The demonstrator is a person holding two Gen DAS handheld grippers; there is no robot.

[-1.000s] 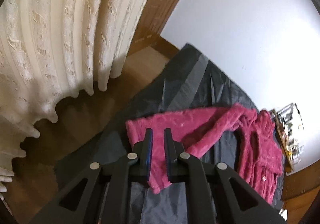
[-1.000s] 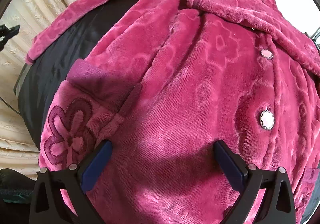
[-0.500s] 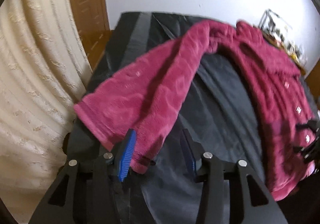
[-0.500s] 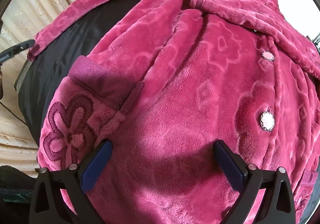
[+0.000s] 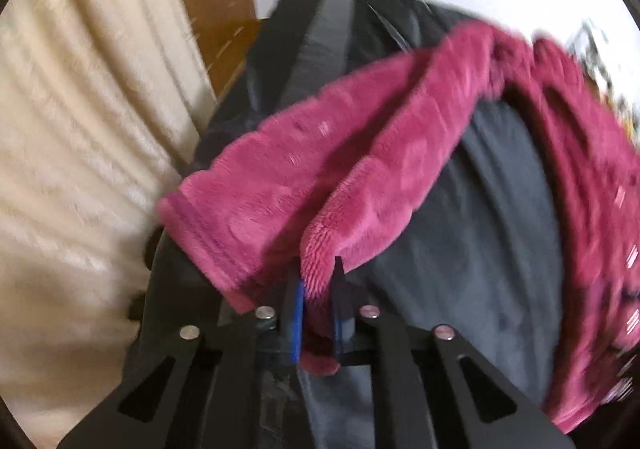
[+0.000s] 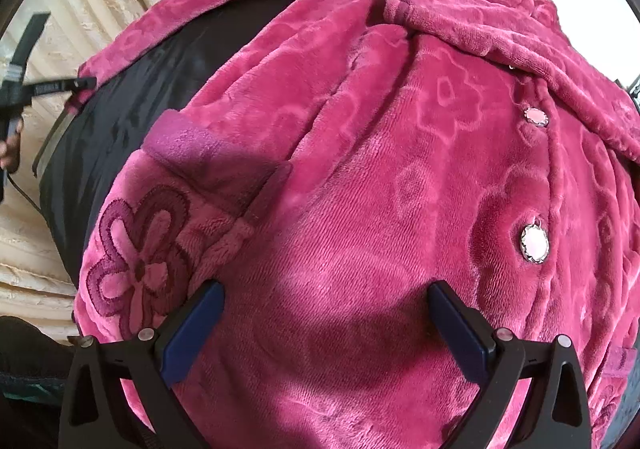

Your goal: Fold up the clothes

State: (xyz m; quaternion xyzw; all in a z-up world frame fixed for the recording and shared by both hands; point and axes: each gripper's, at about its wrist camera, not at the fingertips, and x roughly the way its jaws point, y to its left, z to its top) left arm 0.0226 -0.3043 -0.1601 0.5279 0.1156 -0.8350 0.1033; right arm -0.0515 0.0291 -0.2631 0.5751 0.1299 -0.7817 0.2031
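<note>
left hand-held gripper pinches the plush magenta robe's sleeve cuff; right hand-held gripper gapes wide.

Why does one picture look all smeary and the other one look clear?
Left wrist view: motion blur smears the pink sleeve, the cream curtain and the left gripper pinching the cuff. Right wrist view: sharp, the robe's buttons crisp, a soft shadow by the open right gripper; fisheye bulges both.

Both views steep, close — share robe.
</note>
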